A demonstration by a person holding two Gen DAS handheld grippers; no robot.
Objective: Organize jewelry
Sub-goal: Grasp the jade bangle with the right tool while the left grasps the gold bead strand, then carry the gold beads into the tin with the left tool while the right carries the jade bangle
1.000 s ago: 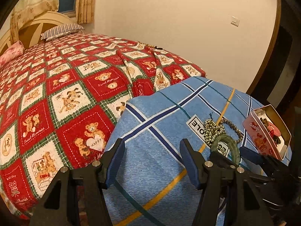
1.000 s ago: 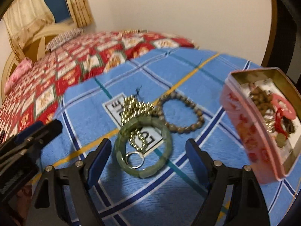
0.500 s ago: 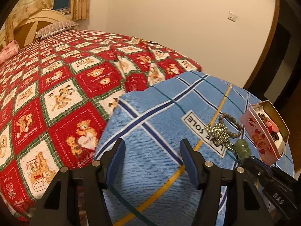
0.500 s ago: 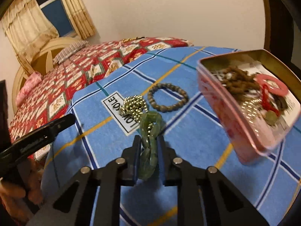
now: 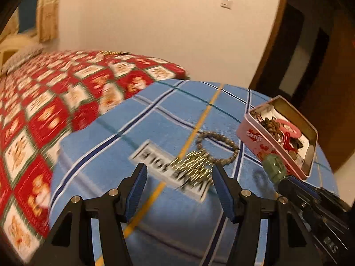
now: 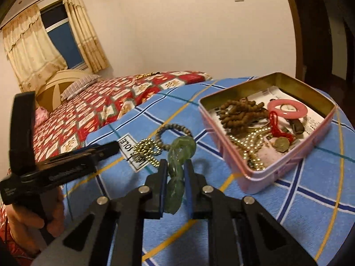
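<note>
My right gripper (image 6: 175,168) is shut on a green jade bracelet (image 6: 180,153) and holds it above the blue checked cloth (image 6: 221,210), left of the pink tin (image 6: 261,173). The bracelet also shows in the left wrist view (image 5: 274,166), next to the tin (image 5: 253,139). The tin holds brown beads (image 6: 239,115), a pink ring (image 6: 287,108) and a gold chain. On the cloth lie a gold bead chain (image 6: 146,149) and a brown bead bracelet (image 6: 173,128). My left gripper (image 5: 178,177) is open and empty, just before the gold chain (image 5: 195,164).
The cloth lies on a bed with a red teddy-bear quilt (image 5: 44,102). A wall, a curtained window (image 6: 55,35) and a headboard stand behind. A dark doorway (image 5: 310,55) is at the right. My left gripper appears in the right wrist view (image 6: 66,166).
My right gripper closed on the green bracelet and lifted it toward the tin. My left gripper has swung right, toward the gold chain.
</note>
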